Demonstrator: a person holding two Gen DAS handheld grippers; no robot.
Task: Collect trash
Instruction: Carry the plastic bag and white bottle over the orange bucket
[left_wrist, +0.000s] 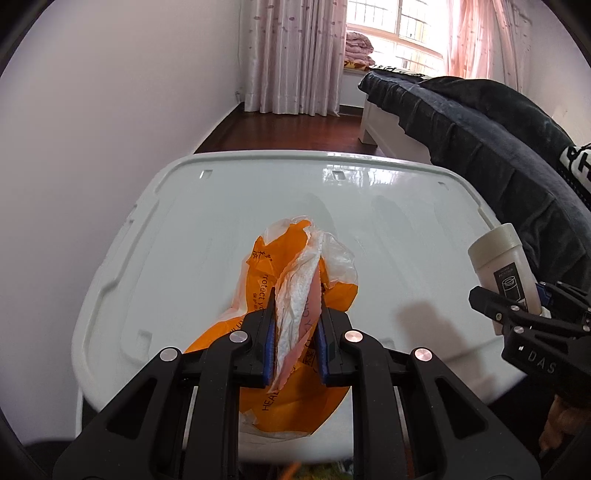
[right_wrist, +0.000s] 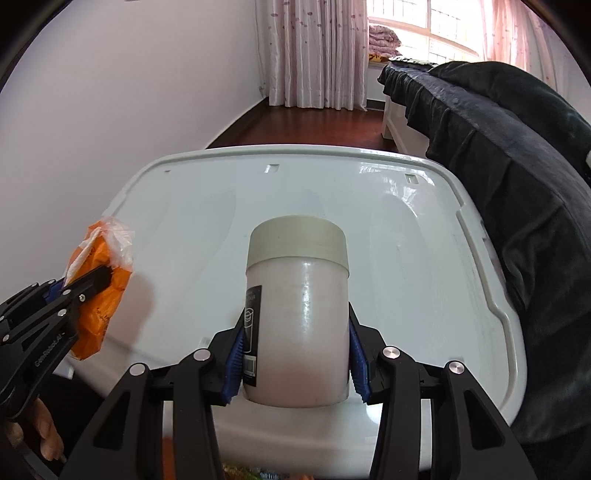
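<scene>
Both hands are loaded up here. The left hand-held gripper (left_wrist: 295, 332) is clamped on a crumpled orange plastic bag (left_wrist: 291, 295), with a wad of white and pinkish wrapper squeezed between the blue pads (left_wrist: 269, 343) and the rest of the bag hanging down below them. The right hand-held gripper (right_wrist: 295, 354) is closed around a white plastic jar (right_wrist: 297, 317) with a beige lid, held upright and gripped low on the body, which I'd guess keeps it from tipping. Neither piece seems to rest on anything; both look lifted over the near edge of a big glossy white lid (right_wrist: 369, 206) that works as the desk, the bag toward its near-left corner and the jar closer to the near-right. My read is the trash has been picked up and is about to go into a bin, though no bin clearly shows, just some colourful blur at the very bottom of both views. Room-wise: white wall on the left, dark wood floor (left_wrist: 295, 125), pink curtains (left_wrist: 295, 55) by a bright window, and a bed with a dark blanket (right_wrist: 517, 155) running along the lid's right edge.
</scene>
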